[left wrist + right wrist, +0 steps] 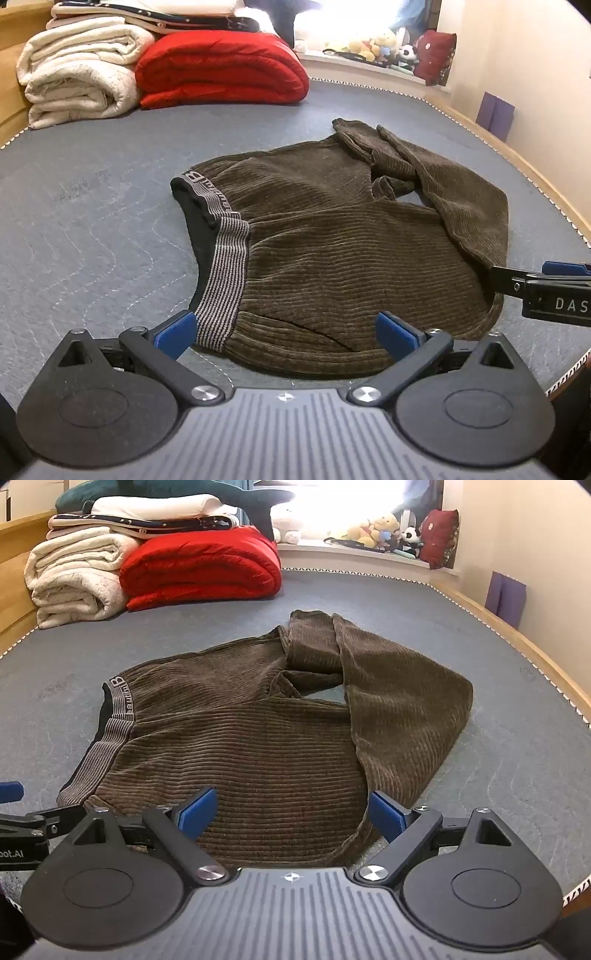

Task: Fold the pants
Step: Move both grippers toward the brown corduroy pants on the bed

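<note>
Corduroy pants (332, 236), dark brown, lie partly folded on the grey quilted mat (92, 206) in front of me, filling the middle of both wrist views. In the left wrist view the striped grey waistband (221, 273) runs from about 10 o'clock down to 7 o'clock of the garment, with its black lining turned outward. The legs are doubled back over the body, with the cuffs piled toward 1 o'clock and a small gap of mat showing between the folds.

My left gripper (284, 332) hovers at the near edge of the pants with its jaws spread wide; its left blue pad (175, 332) sits just beside the lower end of the waistband, and nothing is between the fingers. My right gripper (291, 812) is likewise wide apart and holds nothing, its blue pads (388, 816) straddling the near hem where the folded leg meets the body. In the left view its fingers enter at 3 o'clock, at the fold's edge.

At 11 o'clock, well apart from the pants, a red quilt (199, 568) lies folded beside a stack of cream blankets (74, 583). Plush toys (376, 528) line the windowsill at 1 o'clock.
</note>
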The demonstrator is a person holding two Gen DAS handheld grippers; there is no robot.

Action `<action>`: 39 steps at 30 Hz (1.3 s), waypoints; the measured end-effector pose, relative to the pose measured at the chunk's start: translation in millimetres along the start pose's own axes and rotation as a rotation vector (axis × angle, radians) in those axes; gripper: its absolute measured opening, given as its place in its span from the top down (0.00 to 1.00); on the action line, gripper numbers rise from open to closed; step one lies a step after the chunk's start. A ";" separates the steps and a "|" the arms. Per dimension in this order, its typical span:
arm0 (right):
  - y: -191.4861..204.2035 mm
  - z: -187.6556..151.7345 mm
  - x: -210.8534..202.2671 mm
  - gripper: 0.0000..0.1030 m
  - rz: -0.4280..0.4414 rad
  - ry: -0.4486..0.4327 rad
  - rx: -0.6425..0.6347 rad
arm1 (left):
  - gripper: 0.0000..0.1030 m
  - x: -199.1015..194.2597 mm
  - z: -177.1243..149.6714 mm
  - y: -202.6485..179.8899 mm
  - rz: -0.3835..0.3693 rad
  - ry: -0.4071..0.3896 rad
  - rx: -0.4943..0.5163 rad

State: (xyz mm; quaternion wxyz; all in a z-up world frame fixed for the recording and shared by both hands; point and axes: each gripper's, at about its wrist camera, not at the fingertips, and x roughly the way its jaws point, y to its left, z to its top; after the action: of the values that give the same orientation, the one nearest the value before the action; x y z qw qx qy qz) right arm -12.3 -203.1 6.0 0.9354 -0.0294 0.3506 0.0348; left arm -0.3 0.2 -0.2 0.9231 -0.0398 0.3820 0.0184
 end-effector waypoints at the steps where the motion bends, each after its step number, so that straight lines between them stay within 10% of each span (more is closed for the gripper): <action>1: 0.7 0.0 0.1 0.14 0.002 -0.003 -0.001 | 0.00 0.1 -0.3 0.4 0.004 0.000 -0.001; 28: 4.2 -1.5 -2.5 0.19 0.006 -0.009 -0.018 | 0.00 -2.1 -0.7 1.7 -0.008 -0.004 -0.021; 39: 4.4 -0.4 -4.3 0.43 0.017 -0.018 -0.033 | 0.00 -3.2 -1.0 3.0 -0.020 -0.006 -0.028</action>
State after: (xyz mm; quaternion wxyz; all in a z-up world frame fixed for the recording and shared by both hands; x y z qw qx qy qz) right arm -16.2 -198.9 8.4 0.9375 -0.0418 0.3419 0.0488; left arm -3.5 3.1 1.1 0.9237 -0.0564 0.3786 0.0149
